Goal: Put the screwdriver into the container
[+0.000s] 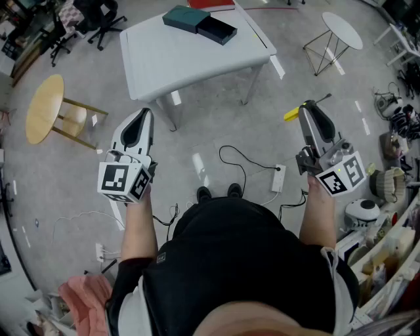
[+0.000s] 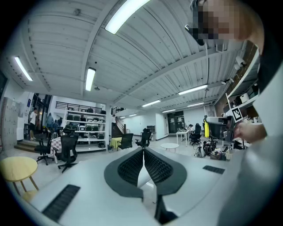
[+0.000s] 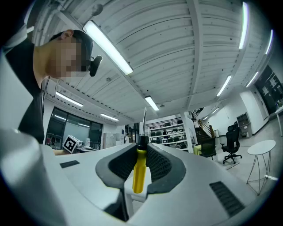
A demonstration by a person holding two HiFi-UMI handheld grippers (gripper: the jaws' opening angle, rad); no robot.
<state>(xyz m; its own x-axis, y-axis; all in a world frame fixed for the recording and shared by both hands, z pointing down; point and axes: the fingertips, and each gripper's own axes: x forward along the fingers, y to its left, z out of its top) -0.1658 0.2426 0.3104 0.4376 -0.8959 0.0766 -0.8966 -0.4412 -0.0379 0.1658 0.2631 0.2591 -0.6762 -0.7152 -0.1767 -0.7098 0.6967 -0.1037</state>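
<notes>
A screwdriver (image 3: 139, 170) with a yellow handle, black collar and thin metal shaft is clamped in my right gripper (image 3: 141, 152), its shaft pointing up past the jaw tips. In the head view its yellow handle end (image 1: 291, 115) sticks out to the left of my right gripper (image 1: 308, 110), held at chest height over the floor. My left gripper (image 1: 142, 117) is shut with nothing between its jaws; the left gripper view shows its pads (image 2: 132, 167) pressed together. A dark teal container (image 1: 187, 18) and a black tray (image 1: 216, 29) lie on the far grey table (image 1: 177, 62).
A round wooden stool (image 1: 46, 105) stands at the left and a small white round wire-legged table (image 1: 341, 29) at the far right. A power strip (image 1: 278, 178) with cables lies on the floor. Clutter and shelves line the right edge (image 1: 394, 223). Office chairs (image 1: 98, 20) stand far left.
</notes>
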